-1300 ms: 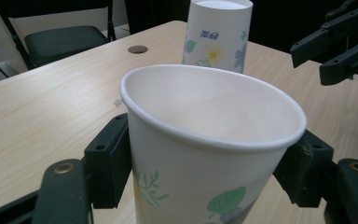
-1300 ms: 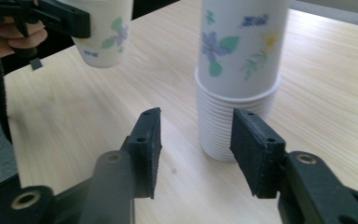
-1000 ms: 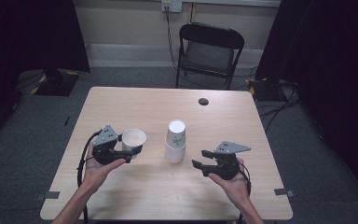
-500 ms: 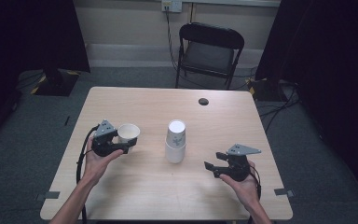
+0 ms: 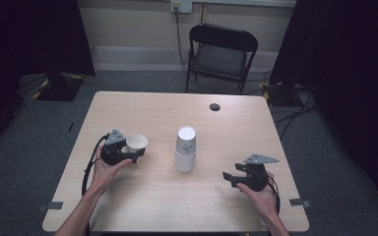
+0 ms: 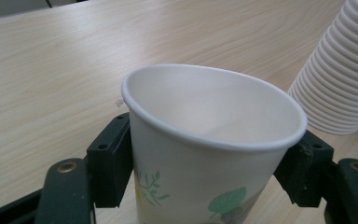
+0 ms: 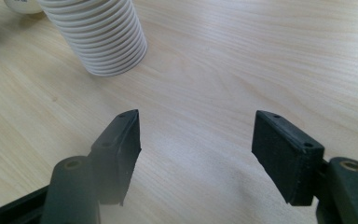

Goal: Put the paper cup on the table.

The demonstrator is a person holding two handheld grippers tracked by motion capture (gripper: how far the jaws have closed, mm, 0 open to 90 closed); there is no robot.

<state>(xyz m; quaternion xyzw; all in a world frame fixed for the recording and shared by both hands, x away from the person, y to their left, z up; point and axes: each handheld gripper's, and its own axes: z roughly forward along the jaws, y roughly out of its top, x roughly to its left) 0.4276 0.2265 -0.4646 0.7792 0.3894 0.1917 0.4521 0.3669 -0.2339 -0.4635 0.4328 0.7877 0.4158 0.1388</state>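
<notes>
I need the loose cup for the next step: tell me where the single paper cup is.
The single paper cup sits clamped in the left gripper at the table's left side in the high view, left of the cup stack.

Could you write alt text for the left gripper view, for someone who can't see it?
A white paper cup printed with green leaves is clamped between the two black jaws of the left gripper, its open mouth empty. It is above a pale wooden table, and a stack of ribbed white cups stands at the right edge.
</notes>
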